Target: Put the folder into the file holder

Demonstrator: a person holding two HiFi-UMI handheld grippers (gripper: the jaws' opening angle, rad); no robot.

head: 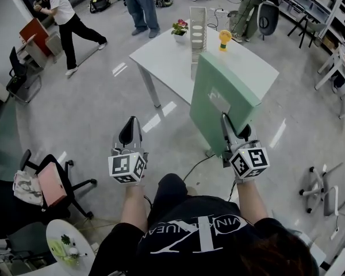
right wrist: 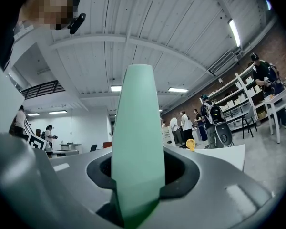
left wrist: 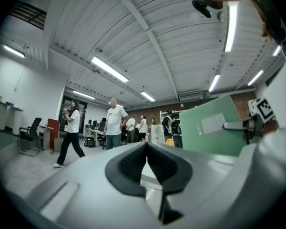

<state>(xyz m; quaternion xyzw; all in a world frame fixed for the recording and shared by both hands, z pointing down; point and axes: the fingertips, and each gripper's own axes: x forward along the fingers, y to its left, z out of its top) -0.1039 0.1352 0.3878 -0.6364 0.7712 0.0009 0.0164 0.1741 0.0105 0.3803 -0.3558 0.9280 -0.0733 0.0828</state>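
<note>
The white counter [head: 161, 59] stands far ahead on the floor. The green folder [head: 221, 102] is upright in the air at the counter's near right edge, gripped at its near edge by the right gripper [head: 230, 128], whose jaws hold it. The white file holder [head: 198, 30] stands on the counter beyond the folder. On the left, the left gripper [head: 130, 130] has its jaws closed together on nothing.

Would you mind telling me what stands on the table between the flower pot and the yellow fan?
The white file holder stands upright between the flower pot and the yellow fan; the head view shows it.
</note>
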